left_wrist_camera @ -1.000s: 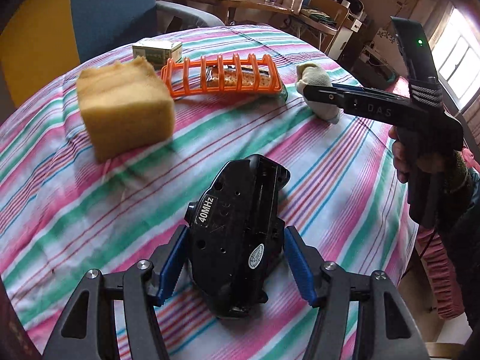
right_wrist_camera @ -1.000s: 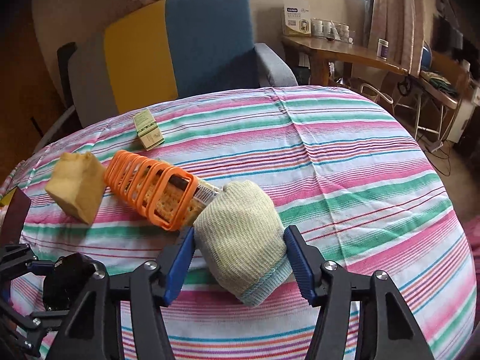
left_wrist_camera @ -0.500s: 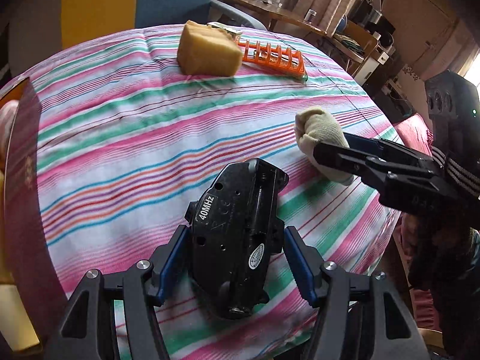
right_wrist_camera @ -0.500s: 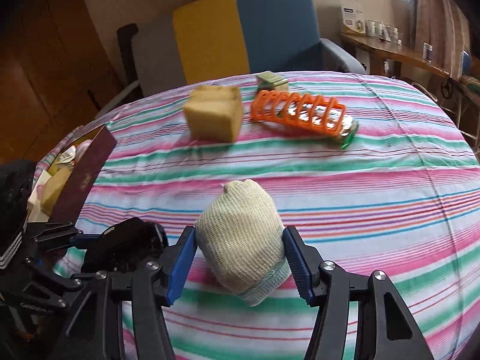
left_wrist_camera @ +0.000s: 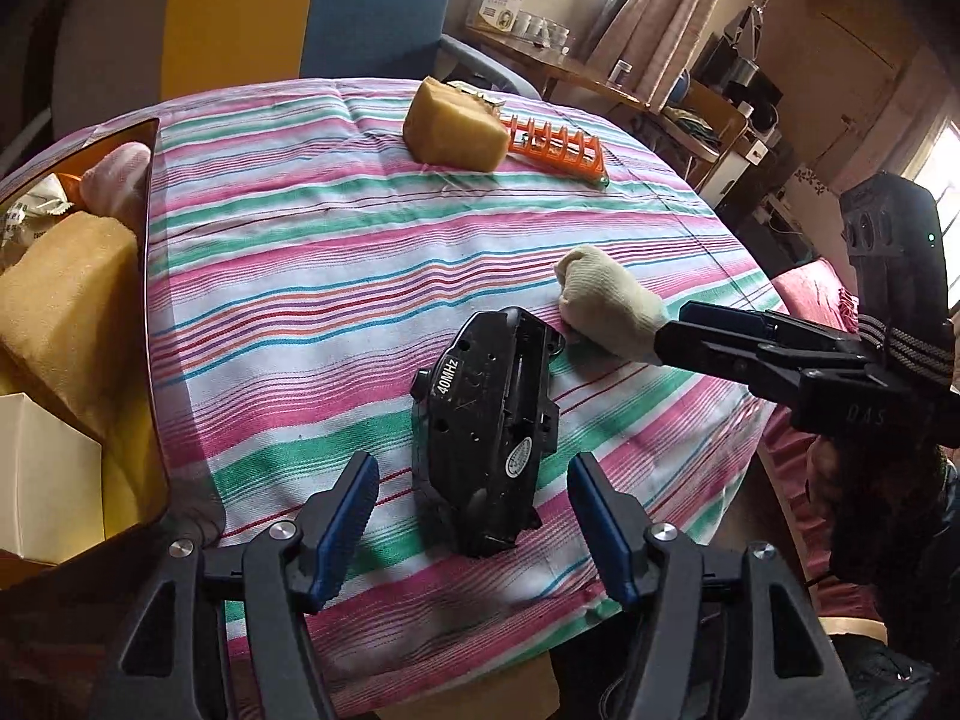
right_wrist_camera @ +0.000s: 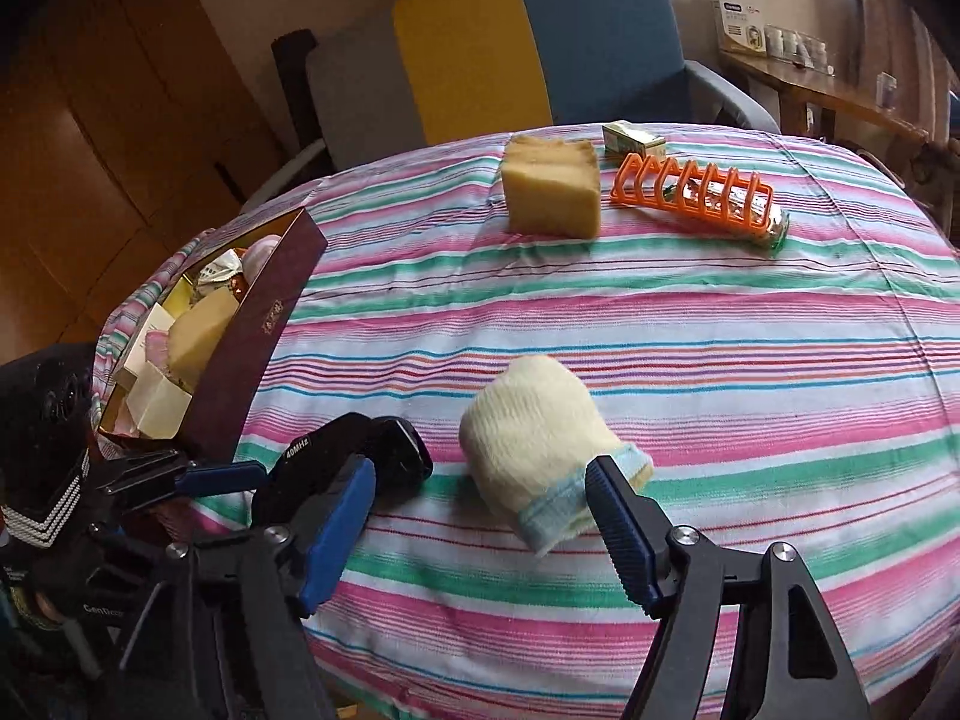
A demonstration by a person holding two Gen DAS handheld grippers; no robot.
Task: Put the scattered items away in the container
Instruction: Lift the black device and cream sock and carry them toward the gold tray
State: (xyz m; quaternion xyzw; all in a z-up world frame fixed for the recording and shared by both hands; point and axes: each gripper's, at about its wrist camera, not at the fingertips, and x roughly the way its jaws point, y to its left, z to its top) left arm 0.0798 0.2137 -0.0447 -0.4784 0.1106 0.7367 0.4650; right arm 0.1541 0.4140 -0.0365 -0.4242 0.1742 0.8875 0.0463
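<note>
1. Striped cotton cloth (left_wrist_camera: 312,300), in pink, green and white bands, covered the round table in the left wrist view.
2. On it lay a glossy black plastic remote (left_wrist_camera: 486,432) printed "40MHz", between the blue ribbed pads of the left gripper (left_wrist_camera: 474,510), whose jaws stood spread and clear of its sides.
3. A knitted cream sock (left_wrist_camera: 606,306), rolled into a lump, rested just beyond the remote's far end.
4. At the left edge stood the dark-walled box (left_wrist_camera: 147,324) holding a porous yellow sponge (left_wrist_camera: 60,300).
5. From the right wrist view, the right gripper (right_wrist_camera: 480,522) was splayed wide; the sock (right_wrist_camera: 534,438) lay on the cloth, its blue cuff beside the right pad.
6. Farther off sat a blocky sponge (right_wrist_camera: 552,186) and a slotted orange rack (right_wrist_camera: 696,198).
</note>
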